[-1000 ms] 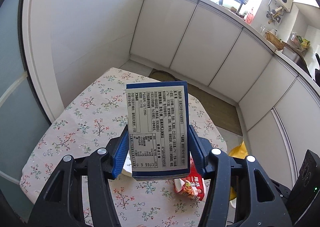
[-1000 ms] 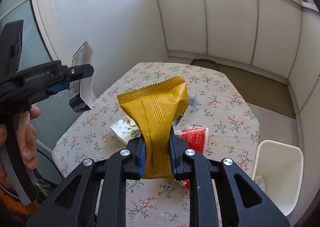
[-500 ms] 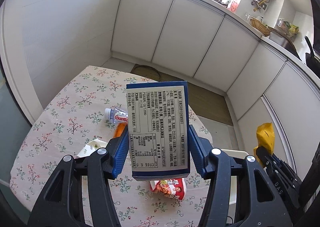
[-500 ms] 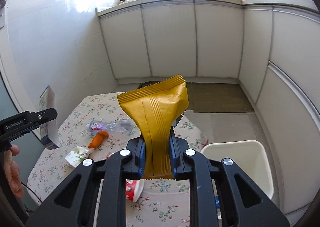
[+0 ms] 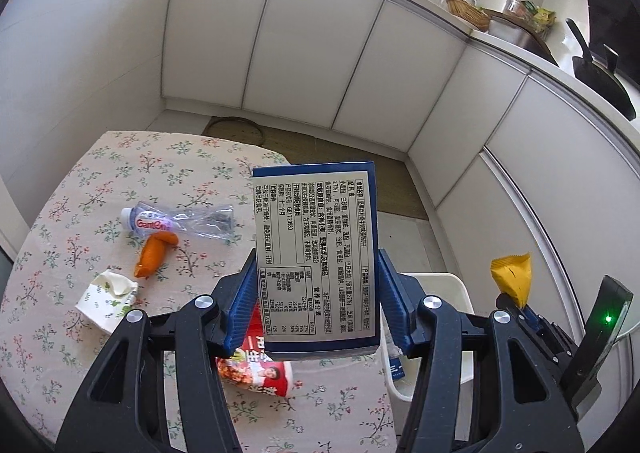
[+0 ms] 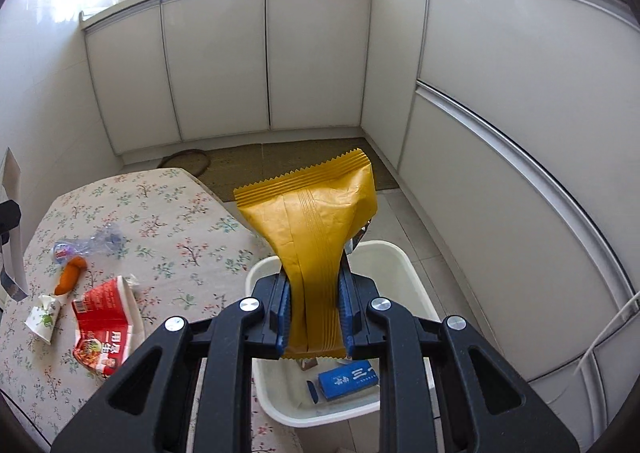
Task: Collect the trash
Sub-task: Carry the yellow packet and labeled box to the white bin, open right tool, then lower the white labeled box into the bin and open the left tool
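Over the white bin [image 6: 416, 285] beside the table [image 6: 168, 205], the right gripper [image 6: 314, 317] pinches a yellow wrapper [image 6: 316, 221]; the left gripper [image 5: 318, 307] clamps a blue box [image 5: 318, 253]. Delivery step: each needs lining up above the bin, then letting go.

Bin [image 6: 416, 285] on the floor just right of the table [image 6: 168, 213]; bottle [image 6: 88, 243], wrappers on the table.
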